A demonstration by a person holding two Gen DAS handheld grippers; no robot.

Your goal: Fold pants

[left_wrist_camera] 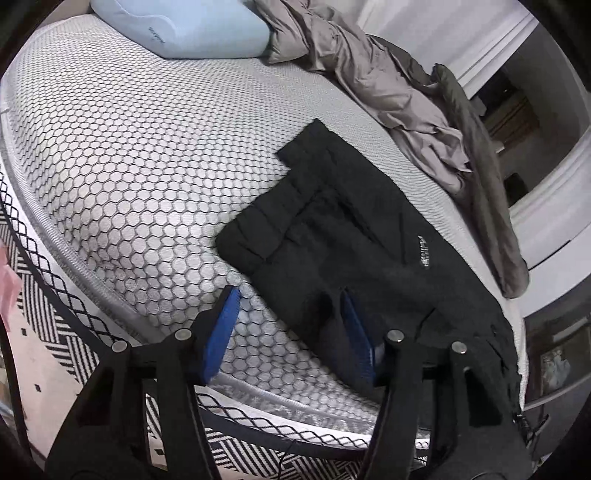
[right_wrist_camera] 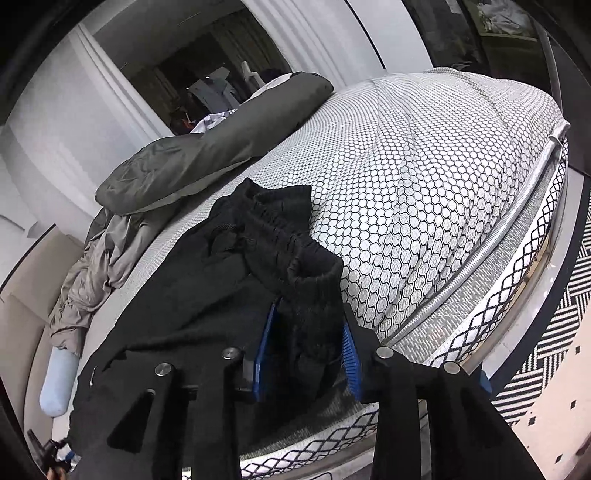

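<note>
The mattress (left_wrist_camera: 129, 155) fills both views, and my black pants (left_wrist_camera: 332, 229) lie flat along its near edge, legs running away toward the grey duvet (left_wrist_camera: 369, 74) and the blue pillow (left_wrist_camera: 184, 26). To fold cleanly, I judge both ends should lift together, keeping the cloth taut so no crease bunches in the middle. My right gripper (right_wrist_camera: 310, 332) is clamped on the bunched waistband (right_wrist_camera: 291, 240), the elastic standing up between the blue pads. My left gripper (left_wrist_camera: 291, 317) stands part open and empty: one pad (left_wrist_camera: 354, 332) rests over the pants' near edge, the other over bare mattress, so it must slide further across the cloth before closing.
</note>
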